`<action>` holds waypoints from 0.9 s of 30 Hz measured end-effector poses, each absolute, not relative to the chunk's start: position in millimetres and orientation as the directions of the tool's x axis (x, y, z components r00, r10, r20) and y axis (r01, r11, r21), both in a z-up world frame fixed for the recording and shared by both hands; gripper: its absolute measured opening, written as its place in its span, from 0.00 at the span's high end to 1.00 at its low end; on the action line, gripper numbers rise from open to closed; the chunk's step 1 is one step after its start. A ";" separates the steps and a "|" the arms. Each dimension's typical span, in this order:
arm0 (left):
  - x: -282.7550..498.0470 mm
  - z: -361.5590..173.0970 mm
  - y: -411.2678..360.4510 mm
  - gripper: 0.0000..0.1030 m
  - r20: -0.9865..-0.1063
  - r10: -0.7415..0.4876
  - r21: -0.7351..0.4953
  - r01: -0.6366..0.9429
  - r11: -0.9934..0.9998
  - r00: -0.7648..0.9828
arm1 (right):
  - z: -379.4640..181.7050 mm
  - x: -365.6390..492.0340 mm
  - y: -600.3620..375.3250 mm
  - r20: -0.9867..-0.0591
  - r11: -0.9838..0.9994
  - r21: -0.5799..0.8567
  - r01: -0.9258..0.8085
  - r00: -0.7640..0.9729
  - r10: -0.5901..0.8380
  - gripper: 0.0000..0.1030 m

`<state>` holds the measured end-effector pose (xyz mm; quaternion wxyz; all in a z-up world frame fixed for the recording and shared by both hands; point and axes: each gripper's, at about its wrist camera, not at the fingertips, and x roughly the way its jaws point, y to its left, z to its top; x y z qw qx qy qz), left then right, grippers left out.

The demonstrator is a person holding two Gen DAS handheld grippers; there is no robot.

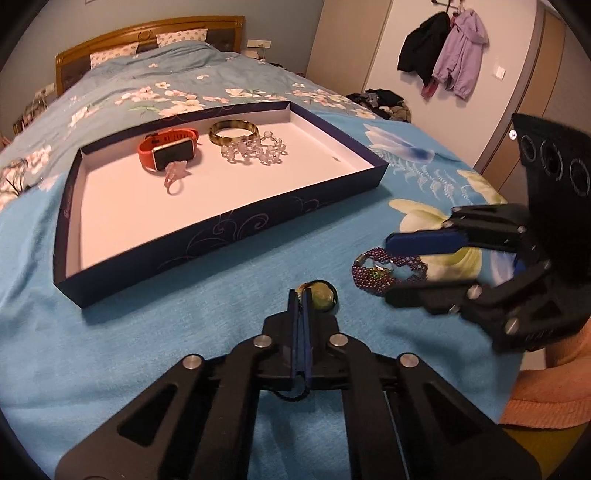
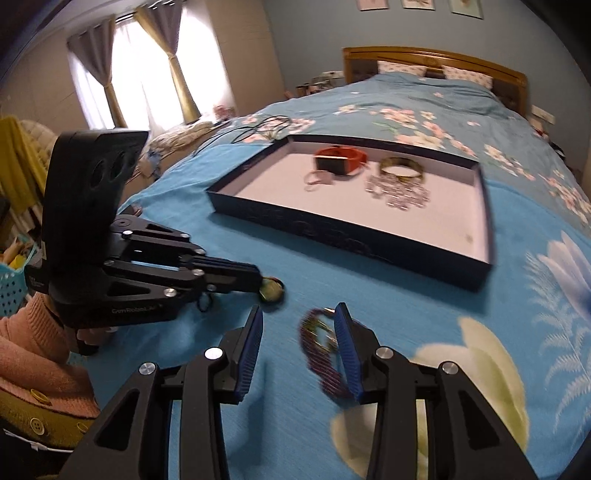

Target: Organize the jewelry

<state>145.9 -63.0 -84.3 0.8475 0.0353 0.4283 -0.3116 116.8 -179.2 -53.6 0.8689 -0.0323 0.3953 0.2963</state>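
Note:
My left gripper [image 1: 301, 295] is shut, its tips pinching the top of a round green-gold pendant [image 1: 322, 292] that lies on the blue quilt; its black cord runs back between the fingers. To the right, my right gripper [image 2: 298, 310] stands open over a purple beaded bracelet [image 2: 317, 343], which lies against the right pad while the left pad stays apart from it. Beyond both sits a dark blue tray [image 1: 229, 225] with a white floor. It holds an orange watch [image 1: 168, 147], a mottled bangle [image 1: 233, 131], a clear bead bracelet [image 1: 255, 151] and a pale pink ring [image 1: 173, 177].
All of this lies on a bed with a blue floral quilt [image 1: 147, 332] and a wooden headboard [image 1: 147, 33]. A black cable [image 2: 258, 125] lies left of the tray. Coats [image 1: 443, 51] hang on the far wall. A person's pink sleeve [image 2: 29, 350] is at the near edge.

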 end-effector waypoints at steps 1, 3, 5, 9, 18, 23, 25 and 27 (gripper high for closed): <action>146.3 -84.9 -61.2 0.98 -0.745 -0.506 -0.223 0.553 0.803 0.435 | -53.9 117.0 -175.8 -0.706 0.817 0.175 -0.549 0.508 0.493 0.63; 147.7 -86.0 -56.1 0.98 -0.738 -0.522 -0.250 0.545 0.800 0.428 | -56.0 120.8 -167.0 -0.713 0.806 0.171 -0.567 0.493 0.498 0.63; 148.2 -86.4 -54.3 0.98 -0.736 -0.523 -0.255 0.539 0.802 0.430 | -58.0 124.8 -161.0 -0.720 0.799 0.165 -0.579 0.482 0.499 0.63; 148.8 -86.4 -53.3 0.98 -0.733 -0.526 -0.260 0.537 0.802 0.431 | -62.2 130.8 -146.5 -0.740 0.780 0.143 -0.609 0.457 0.493 0.63; 152.0 -88.4 -46.7 0.98 -0.730 -0.535 -0.287 0.519 0.805 0.426 | -62.2 129.3 -140.4 -0.747 0.784 0.083 -0.615 0.483 0.457 0.81; 153.8 -89.1 -44.1 0.98 -0.729 -0.532 -0.293 0.506 0.811 0.431 | -53.2 115.5 -148.6 -0.720 0.763 0.118 -0.635 0.474 0.506 0.81; 153.7 -89.0 -42.0 0.98 -0.728 -0.529 -0.292 0.502 0.814 0.436 | -55.2 111.6 -149.2 -0.729 0.756 0.129 -0.642 0.455 0.511 0.81; 153.2 -89.0 -40.6 0.98 -0.727 -0.531 -0.296 0.500 0.814 0.435 | -61.2 106.8 -149.5 -0.749 0.753 0.127 -0.645 0.436 0.499 0.81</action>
